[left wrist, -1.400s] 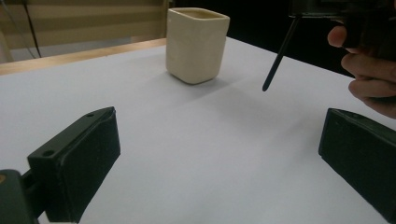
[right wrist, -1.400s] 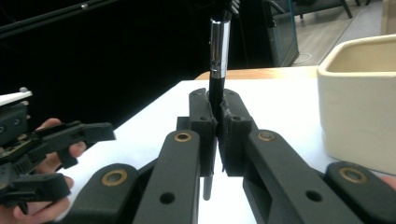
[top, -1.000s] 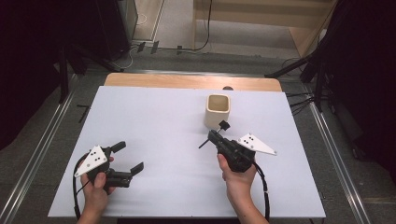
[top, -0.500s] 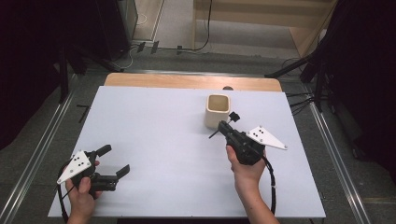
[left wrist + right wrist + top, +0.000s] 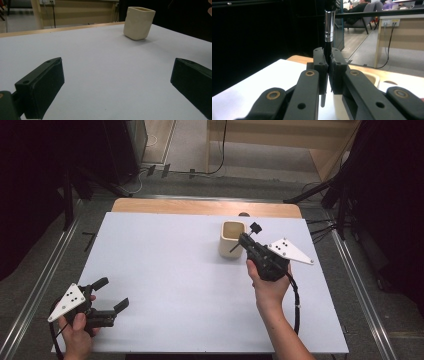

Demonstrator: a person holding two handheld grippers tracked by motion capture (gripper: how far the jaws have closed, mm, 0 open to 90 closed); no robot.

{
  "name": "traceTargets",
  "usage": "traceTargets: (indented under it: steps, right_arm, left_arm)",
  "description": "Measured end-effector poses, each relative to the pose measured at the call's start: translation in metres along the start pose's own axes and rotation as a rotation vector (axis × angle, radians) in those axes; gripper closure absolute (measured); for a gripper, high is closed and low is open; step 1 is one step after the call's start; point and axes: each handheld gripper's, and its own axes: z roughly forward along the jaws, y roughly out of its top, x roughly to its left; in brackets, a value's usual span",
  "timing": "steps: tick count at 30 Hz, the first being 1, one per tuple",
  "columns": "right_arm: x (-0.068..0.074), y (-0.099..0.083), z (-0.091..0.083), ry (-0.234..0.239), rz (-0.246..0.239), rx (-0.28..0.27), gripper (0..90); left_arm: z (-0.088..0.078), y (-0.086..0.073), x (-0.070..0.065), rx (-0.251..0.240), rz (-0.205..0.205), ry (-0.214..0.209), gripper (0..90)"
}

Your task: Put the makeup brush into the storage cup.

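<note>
Both tools: right tool [image 5: 328,72] clamps screwdriver [image 5: 328,27]; left tool [image 5: 110,296] gapes, empty.

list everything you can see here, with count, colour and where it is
square cream ceramic cup: 1, cream, upright on the far right-of-middle part of the table
slim tool with a black shaft and shiny metal socket end: 1, black and silver, clamped in the right gripper beside the cup, its lower tip over the cup's near rim
white-topped table: 1, white top with a wooden far edge, centre of the high view
dark stands and cables on the floor: several, black, around the table
left gripper: 1, black with a grey three-cornered plate, near left corner of the table, jaws wide apart with nothing between them
right gripper: 1, black with a grey plate, just right of the cup, jaws shut on the tool
person's hands: 2, one on each gripper
</note>
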Motion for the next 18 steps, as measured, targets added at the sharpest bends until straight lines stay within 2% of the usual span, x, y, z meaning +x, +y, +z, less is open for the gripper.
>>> traceTargets:
  steps: [4,10,18]
  right_arm:
    - [-0.003,0.008,0.003,-0.01,-0.012,-0.004,87.1]
    - [-0.009,0.029,0.01,-0.031,-0.035,-0.016,87.1]
    - [-0.015,0.044,0.02,-0.059,-0.043,-0.02,87.1]
  left_arm:
    - [-0.001,0.0,0.001,0.001,0.0,-0.001,0.0]
    - [-0.002,0.0,0.002,-0.002,-0.003,0.004,0.0]
    - [-0.006,-0.001,0.004,-0.006,-0.007,0.012,0.0]
